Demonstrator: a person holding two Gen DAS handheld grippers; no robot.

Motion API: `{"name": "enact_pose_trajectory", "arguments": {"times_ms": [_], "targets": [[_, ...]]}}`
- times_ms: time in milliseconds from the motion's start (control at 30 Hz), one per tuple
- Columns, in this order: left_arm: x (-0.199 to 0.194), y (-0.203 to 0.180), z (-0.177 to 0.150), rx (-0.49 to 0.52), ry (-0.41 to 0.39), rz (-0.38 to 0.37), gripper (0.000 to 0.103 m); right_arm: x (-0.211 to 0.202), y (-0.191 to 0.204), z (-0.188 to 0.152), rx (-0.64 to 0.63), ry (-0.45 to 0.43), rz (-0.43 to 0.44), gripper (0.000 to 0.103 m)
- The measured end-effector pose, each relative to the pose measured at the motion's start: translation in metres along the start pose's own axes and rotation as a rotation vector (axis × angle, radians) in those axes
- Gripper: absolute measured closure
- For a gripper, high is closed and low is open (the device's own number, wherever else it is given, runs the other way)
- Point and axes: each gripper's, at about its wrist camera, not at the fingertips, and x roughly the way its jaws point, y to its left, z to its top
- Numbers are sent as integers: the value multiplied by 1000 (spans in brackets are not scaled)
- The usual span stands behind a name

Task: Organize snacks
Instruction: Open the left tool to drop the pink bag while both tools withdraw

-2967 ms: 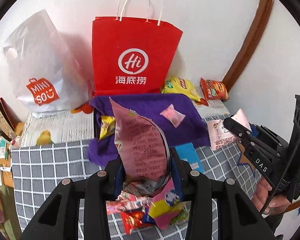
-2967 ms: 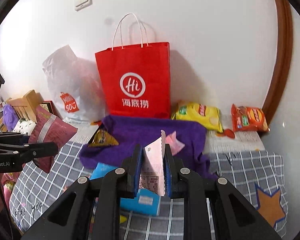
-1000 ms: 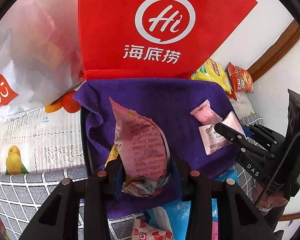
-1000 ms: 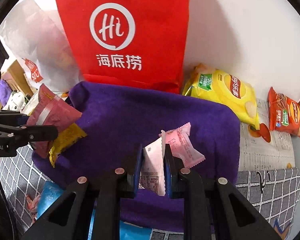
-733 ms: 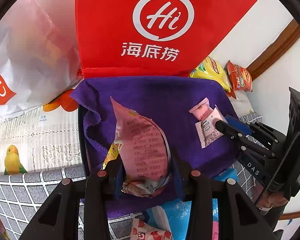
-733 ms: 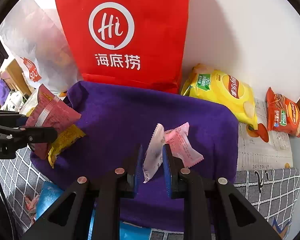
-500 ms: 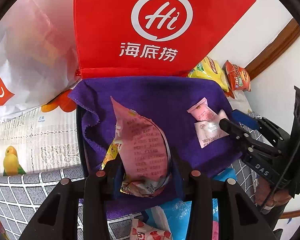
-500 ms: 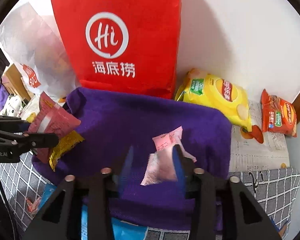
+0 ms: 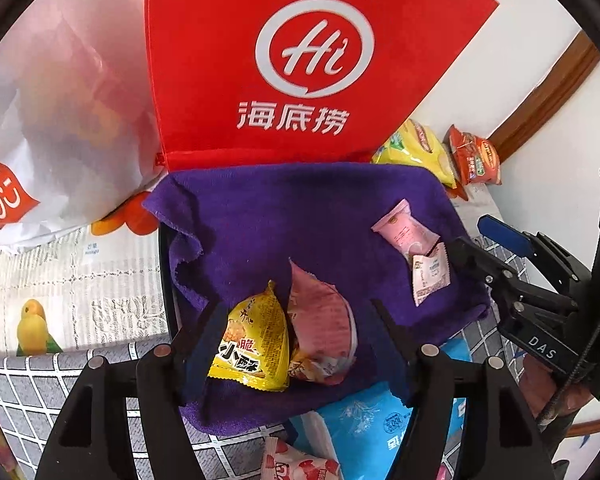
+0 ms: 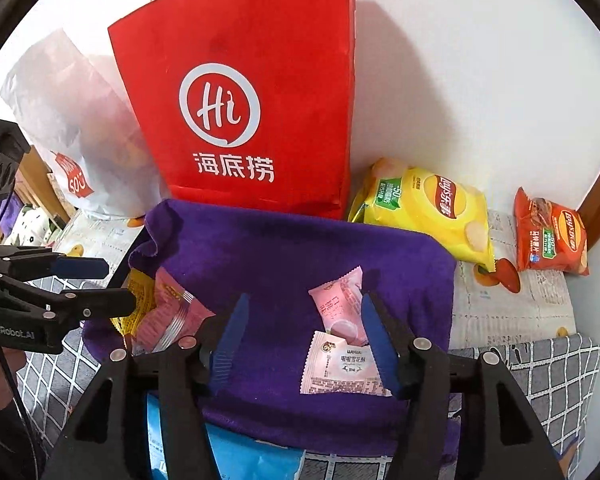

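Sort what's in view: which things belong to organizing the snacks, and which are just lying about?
Belongs to the job:
- purple cloth
- pale pink snack packet
- pink candy packet
- yellow snack packet
- dark pink snack bag

Lying about:
- red paper bag
- white plastic bag
- yellow chip bag
- orange chip bag

A deep purple towel [image 10: 284,256] lies on a worktop cloth [image 10: 540,376] of grey with a white grid. On the towel are a yellow snack packet [image 9: 256,344] with red and black lettering, a dusty pink packet [image 9: 324,328], and two pale pink wrapped sweets [image 10: 340,300] [image 10: 340,364]. Behind stands a red paper bag [image 10: 260,80] with a white circle logo and white characters, beside a white plastic bag [image 9: 40,120] with an orange-red label. A yellow crisp bag [image 10: 424,208] and an orange-red crisp bag [image 10: 552,236] lie on a white printed cloth [image 9: 60,280] showing a yellow bird. A light blue packet [image 9: 372,424] peeks out below.
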Motion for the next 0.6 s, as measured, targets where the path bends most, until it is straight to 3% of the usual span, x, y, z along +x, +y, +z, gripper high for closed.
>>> {"name": "enact_pose_trajectory", "arguments": {"times_ms": [200,400,600], "targets": [[-19,-8,-3,38,-56,27,35,-14,4,2,1,-41,-26,33],[-37,-9,-8,29,-88,-30,35,-25,12,1,24,-61,-34,29],[-46,-5,-10,-17,-52,-92,35,-42,20,-11,45,-44,-90,29]]}}
